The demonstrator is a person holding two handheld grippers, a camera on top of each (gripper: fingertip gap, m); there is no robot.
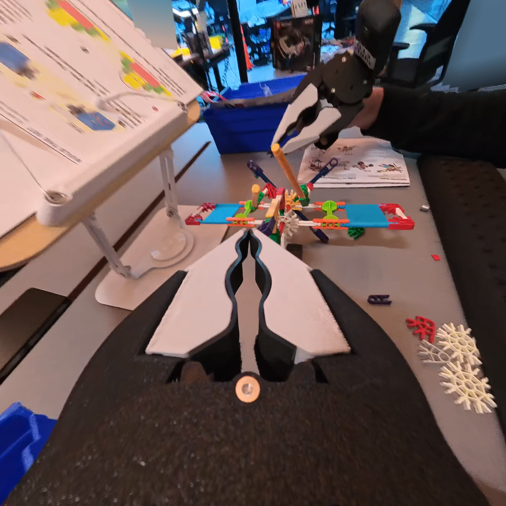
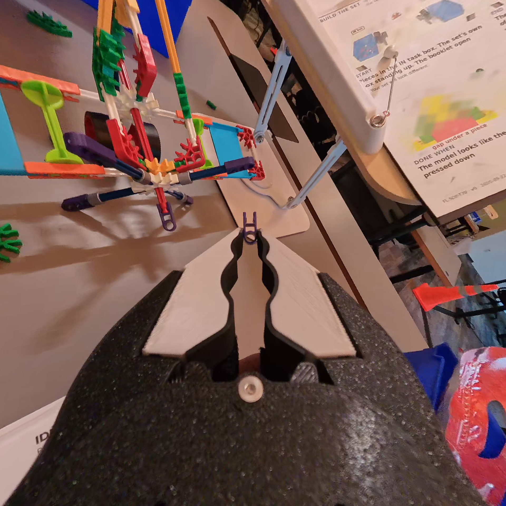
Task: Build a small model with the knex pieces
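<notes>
Grey desktop (image 1: 356, 273) fills both my feeds, with a cluttered workshop blurred behind it. My right gripper (image 2: 249, 232) is pinching a small purple clip connector (image 2: 249, 228) by its ring end, forked end pointing out; I judge it light, stiff and slick, so a tip grip on the ring looks right but could let it twist. My left gripper (image 1: 249, 232) has its tips pressed together with nothing visible between them, just in front of the rod-and-connector model (image 1: 298, 216) standing on the desk. That model looks light and snap-fitted, likely to slide or pop apart if pushed; its central hub seems the firmest hold. An orange rod (image 1: 290, 172) juts up close to the right gripper's tips. Crowding me: the white document stand (image 1: 142, 262), a blue bin (image 1: 246, 126), a booklet (image 1: 361, 167), and loose white snowflake connectors (image 1: 462, 367).
</notes>
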